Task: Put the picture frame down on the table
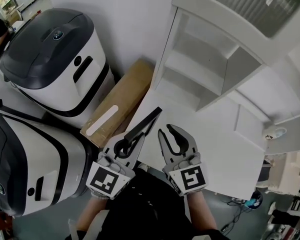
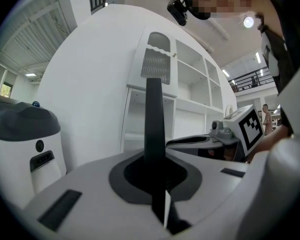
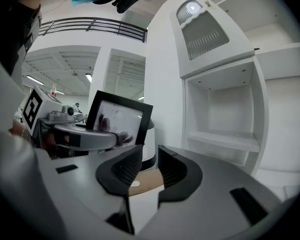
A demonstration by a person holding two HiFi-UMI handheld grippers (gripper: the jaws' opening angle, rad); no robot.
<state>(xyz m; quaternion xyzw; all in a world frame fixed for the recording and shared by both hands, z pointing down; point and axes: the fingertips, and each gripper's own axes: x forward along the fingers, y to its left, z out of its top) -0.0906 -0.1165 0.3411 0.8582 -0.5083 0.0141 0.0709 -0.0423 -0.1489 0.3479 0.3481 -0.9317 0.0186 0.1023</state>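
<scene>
Frame point(image 1: 146, 123) clamped thin-edge in left gripper point(image 1: 124, 145) alone, right gripper point(image 1: 171, 136) spread, empty: may pivot or slip nearing table point(image 1: 225, 154).

Left gripper point(image 1: 131, 138) clamped shut; right gripper point(image 1: 168, 130) parted, seemingly empty.

Head view: we are seeing the picture frame point(image 1: 143, 127) edge-on only, and its near end is sitting hidden inside the left gripper point(image 1: 131, 137). Right gripper view: that gripper is covering the frame's lower corner, and the print under the glass is reading as dark smears.

Left of the table point(image 1: 225, 149), the nearer white-and-black bin point(image 1: 35, 159) is running off the picture's edge. The near corner of the cardboard box point(image 1: 121, 100) is slipping behind the left gripper.

Beyond the table, the top edge is cutting off the shelf unit point(image 1: 215, 59).

Right of the table, a small round thing point(image 1: 275, 133) is staying too small to name.
</scene>
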